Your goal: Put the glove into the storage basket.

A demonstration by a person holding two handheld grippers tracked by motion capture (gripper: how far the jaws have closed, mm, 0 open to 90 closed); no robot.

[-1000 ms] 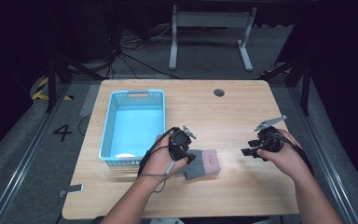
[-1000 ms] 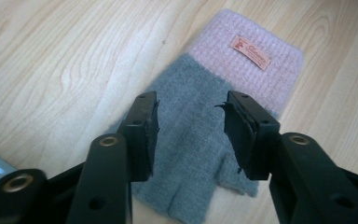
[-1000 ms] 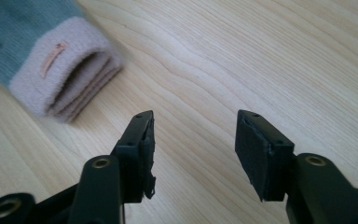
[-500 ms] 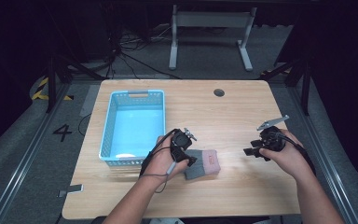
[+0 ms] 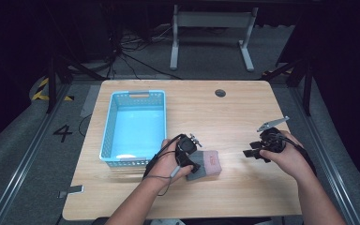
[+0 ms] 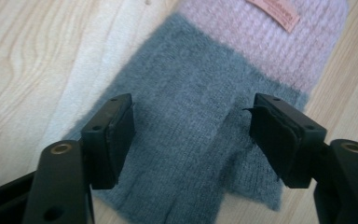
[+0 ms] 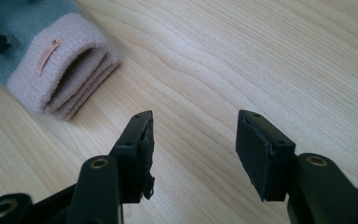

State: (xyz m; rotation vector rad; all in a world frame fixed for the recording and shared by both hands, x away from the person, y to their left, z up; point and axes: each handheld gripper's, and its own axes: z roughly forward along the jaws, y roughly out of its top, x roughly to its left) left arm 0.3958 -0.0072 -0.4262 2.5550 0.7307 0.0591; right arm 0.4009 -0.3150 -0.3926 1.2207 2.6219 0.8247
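I'm holding my left gripper (image 6: 193,135) w/ jaws spread over the gloves (image 6: 205,140), lying near-centre on the table (image 5: 243,117). Soft, light knit, probably; I'm judging the grey mid-section best. Right gripper (image 7: 193,149) is idling, jaws apart, empty.

I see bare desk (image 5: 243,117) between my right claw (image 5: 252,154) and the glove (image 5: 206,164), an open lane. The basket (image 5: 133,129) walls off the left side, just beside my left claw (image 6: 193,128), which spreads wide over the glove.
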